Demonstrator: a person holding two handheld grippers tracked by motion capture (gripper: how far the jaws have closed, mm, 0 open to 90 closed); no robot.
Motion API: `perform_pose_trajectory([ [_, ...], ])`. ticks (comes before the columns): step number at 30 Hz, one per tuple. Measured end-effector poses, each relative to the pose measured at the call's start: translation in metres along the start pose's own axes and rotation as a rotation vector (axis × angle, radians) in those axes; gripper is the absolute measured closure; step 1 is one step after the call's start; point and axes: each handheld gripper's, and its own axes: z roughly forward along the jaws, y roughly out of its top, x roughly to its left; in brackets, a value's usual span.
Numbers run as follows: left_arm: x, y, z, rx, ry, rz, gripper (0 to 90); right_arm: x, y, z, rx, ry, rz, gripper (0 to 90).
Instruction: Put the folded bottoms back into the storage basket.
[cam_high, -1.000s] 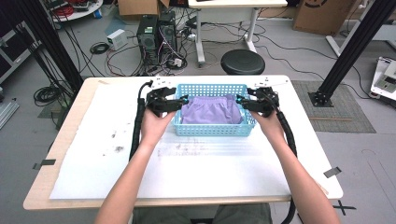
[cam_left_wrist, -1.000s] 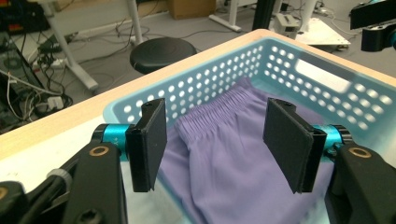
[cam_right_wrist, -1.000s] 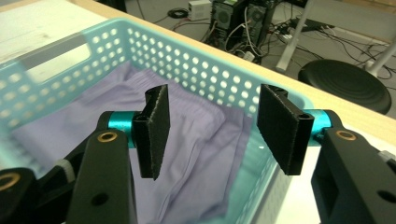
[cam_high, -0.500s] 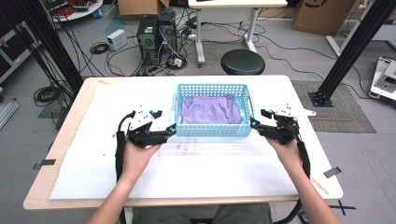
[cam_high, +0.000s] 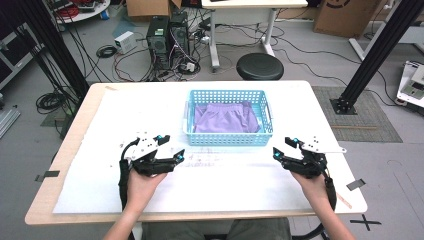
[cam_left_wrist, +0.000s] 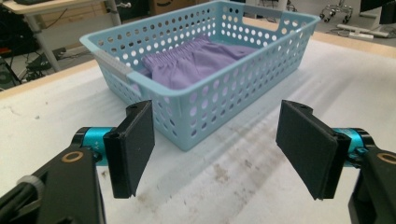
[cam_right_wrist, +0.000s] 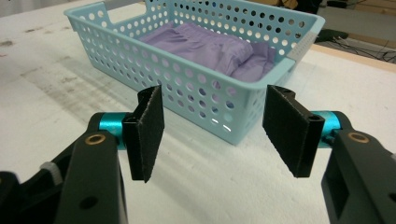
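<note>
Left tool (cam_high: 175, 159): a second ago it gripped the left end of the basket (cam_high: 228, 139); half a second ago it had let go and come back toward 7 o'clock; now it sits nearer the person still, well apart from the basket, jaws spread and empty.
Right tool (cam_high: 279, 154): likewise off the basket's right end, drawn back toward 5 o'clock, jaws wide apart with nothing between them.
Basket: no longer held at either end; it stands free on the worktop (cam_high: 310, 110).
Forearms: pulled back toward 6 o'clock.
</note>
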Motion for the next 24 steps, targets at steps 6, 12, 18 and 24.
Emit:
perform_pose_trajectory([
  [6, -0.003, -0.009, -0.001, 0.007, -0.002, 0.000, 28.1, -0.004, -0.009, 0.002, 0.010, -0.008, 0.005, 38.9],
  [12, -0.006, -0.010, 0.003, 0.018, 0.006, 0.008, 28.1, -0.004, -0.012, 0.006, 0.022, -0.005, -0.006, 38.8],
  [18, -0.008, -0.010, 0.004, 0.022, 0.006, 0.010, 28.1, -0.003, -0.013, 0.008, 0.026, 0.003, -0.016, 38.0],
  [24, -0.007, -0.010, 0.004, 0.023, 0.004, 0.010, 28.1, -0.004, -0.014, 0.008, 0.031, 0.004, -0.009, 37.0],
])
